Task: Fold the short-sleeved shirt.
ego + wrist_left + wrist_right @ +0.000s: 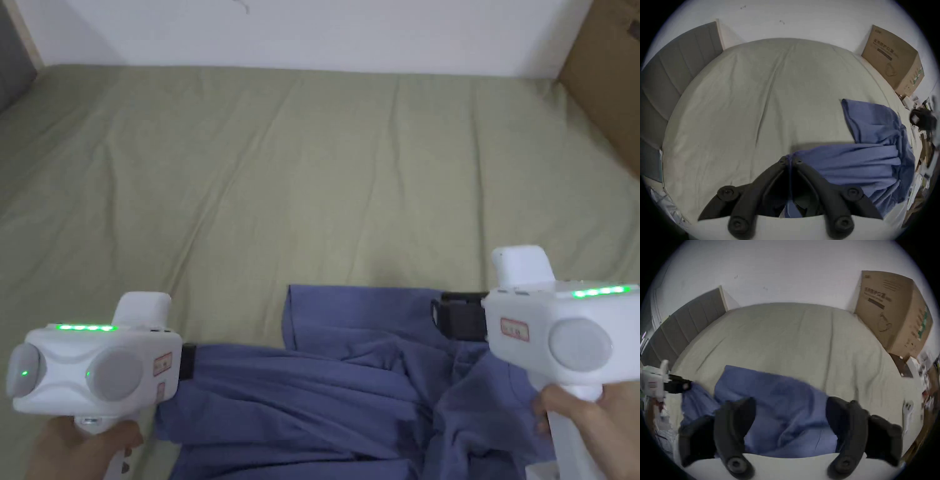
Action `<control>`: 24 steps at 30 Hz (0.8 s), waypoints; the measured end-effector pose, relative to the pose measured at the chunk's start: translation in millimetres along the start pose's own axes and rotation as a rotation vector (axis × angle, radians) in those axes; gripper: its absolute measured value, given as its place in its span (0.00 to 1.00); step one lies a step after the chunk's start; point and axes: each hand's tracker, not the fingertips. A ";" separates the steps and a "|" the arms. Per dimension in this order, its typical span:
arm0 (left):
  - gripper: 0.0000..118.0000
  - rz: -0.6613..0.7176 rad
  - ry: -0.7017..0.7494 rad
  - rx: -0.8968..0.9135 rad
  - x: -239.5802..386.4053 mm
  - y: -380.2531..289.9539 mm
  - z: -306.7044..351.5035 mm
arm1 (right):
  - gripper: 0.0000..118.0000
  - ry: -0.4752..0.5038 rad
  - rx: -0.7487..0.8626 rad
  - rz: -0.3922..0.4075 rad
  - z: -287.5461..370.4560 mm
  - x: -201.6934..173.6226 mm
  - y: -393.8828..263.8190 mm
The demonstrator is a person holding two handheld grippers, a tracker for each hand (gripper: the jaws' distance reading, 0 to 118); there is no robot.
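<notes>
Now the left gripper (790,162) has its fingers pinched tight on a bunched edge of the blue shirt (325,387), at the left end. From there the shirt stretches off to the right across the near part of the green bed (312,175), so its long way runs left to right. Its middle is crumpled. Over on the right, the right gripper (790,410) has its fingers wide apart, just above the shirt's right end, holding nothing. I think it should grab that end next.
</notes>
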 end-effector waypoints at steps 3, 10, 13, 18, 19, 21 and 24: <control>0.01 0.020 -0.046 0.031 -5.2 -0.5 17.0 | 0.77 -0.104 -0.008 0.122 -39.9 2.1 27.8; 0.01 0.091 -0.096 0.036 -19.8 6.4 19.6 | 0.70 0.024 -0.319 0.024 -140.5 8.0 37.7; 0.01 0.078 -0.078 0.023 -16.7 8.2 17.3 | 0.66 0.012 -0.281 0.058 -129.4 7.8 41.0; 0.01 0.066 -0.071 0.036 -11.7 10.8 27.1 | 0.01 -0.023 -0.246 0.113 -110.1 6.2 45.6; 0.01 0.045 -0.050 0.053 -8.2 13.5 32.1 | 0.01 -0.039 -0.252 0.073 -106.7 9.5 48.7; 0.01 0.045 -0.050 0.059 -5.5 20.5 37.6 | 0.01 -0.013 -0.221 -0.060 -90.4 16.3 57.1; 0.01 0.038 -0.060 0.088 -2.0 33.6 60.9 | 0.01 -0.013 -0.147 -0.095 -44.5 25.1 68.3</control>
